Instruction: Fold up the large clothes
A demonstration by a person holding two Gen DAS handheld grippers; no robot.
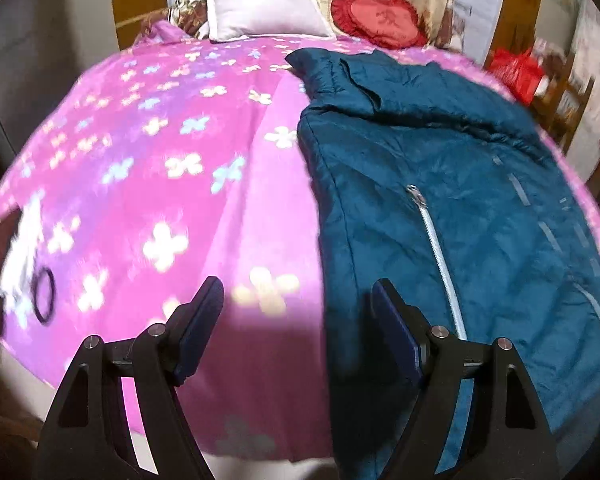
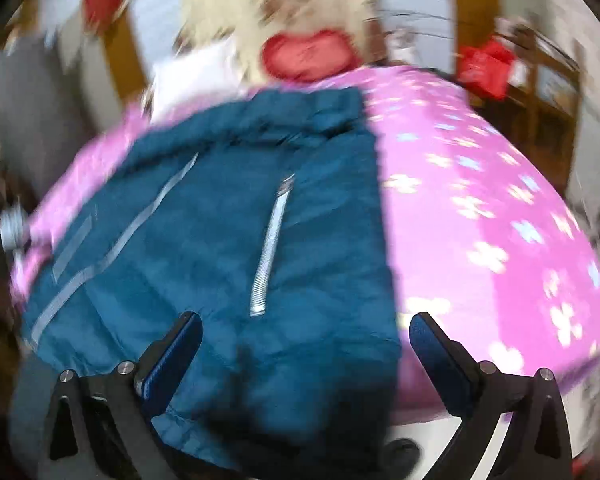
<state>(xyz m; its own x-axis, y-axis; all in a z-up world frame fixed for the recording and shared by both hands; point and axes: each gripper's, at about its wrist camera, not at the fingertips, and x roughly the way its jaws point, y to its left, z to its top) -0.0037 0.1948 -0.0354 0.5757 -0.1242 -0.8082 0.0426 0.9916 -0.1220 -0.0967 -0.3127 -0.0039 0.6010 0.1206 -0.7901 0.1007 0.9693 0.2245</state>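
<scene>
A teal quilted jacket (image 1: 440, 184) with a white pocket zipper lies folded lengthwise on a pink flowered bedspread (image 1: 160, 152). In the left wrist view it fills the right half, its hem hanging over the near bed edge. My left gripper (image 1: 298, 300) is open and empty, above the jacket's left edge near the hem. In the blurred right wrist view the jacket (image 2: 220, 232) lies left of centre on the bedspread (image 2: 480, 220). My right gripper (image 2: 306, 334) is open and empty over the jacket's right lower corner.
A white pillow (image 1: 264, 8), a red heart cushion (image 1: 380, 16) and flowered bedding sit at the headboard. A black hair tie (image 1: 44, 294) lies on the bed's left edge. A red bag (image 1: 516, 68) and wooden furniture stand to the right of the bed.
</scene>
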